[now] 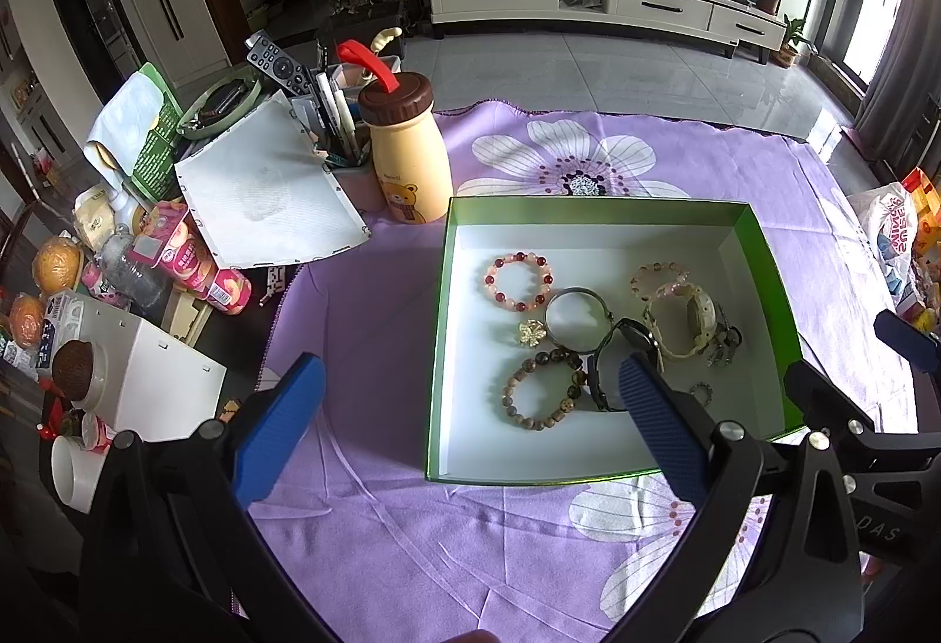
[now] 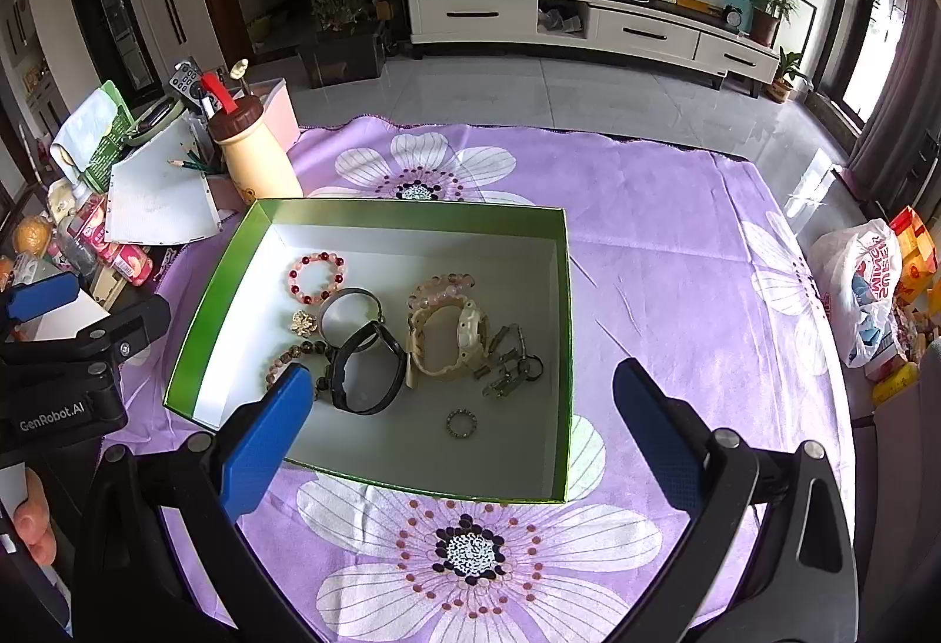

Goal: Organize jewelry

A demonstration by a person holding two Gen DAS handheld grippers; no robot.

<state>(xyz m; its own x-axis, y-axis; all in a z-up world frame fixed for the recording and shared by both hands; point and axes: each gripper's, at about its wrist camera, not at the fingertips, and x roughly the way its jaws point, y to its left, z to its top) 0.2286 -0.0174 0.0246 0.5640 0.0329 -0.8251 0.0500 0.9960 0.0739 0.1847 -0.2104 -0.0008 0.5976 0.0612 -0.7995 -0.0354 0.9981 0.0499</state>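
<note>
A green box [image 1: 588, 206] [image 2: 411, 212] with a white floor stands on the purple flowered cloth. In it lie a red bead bracelet [image 1: 519, 283] [image 2: 316, 277], a silver bangle [image 1: 576, 319], a brown bead bracelet [image 1: 544, 390], a black watch [image 2: 367, 369], a cream watch [image 2: 450, 340], a pink bead bracelet [image 2: 441, 287], keys [image 2: 509, 360], a gold flower brooch [image 2: 304, 323] and a small ring [image 2: 460, 422]. My left gripper [image 1: 470, 378] is open and empty above the box's left side. My right gripper [image 2: 461, 387] is open and empty above the box's near edge.
A cream bear bottle with a brown cap [image 1: 406, 149] and a pen holder [image 1: 341, 125] stand left of the box. Snacks, bottles and a white box [image 1: 147, 366] crowd the left. A plastic bag [image 2: 864, 290] lies at the cloth's right edge.
</note>
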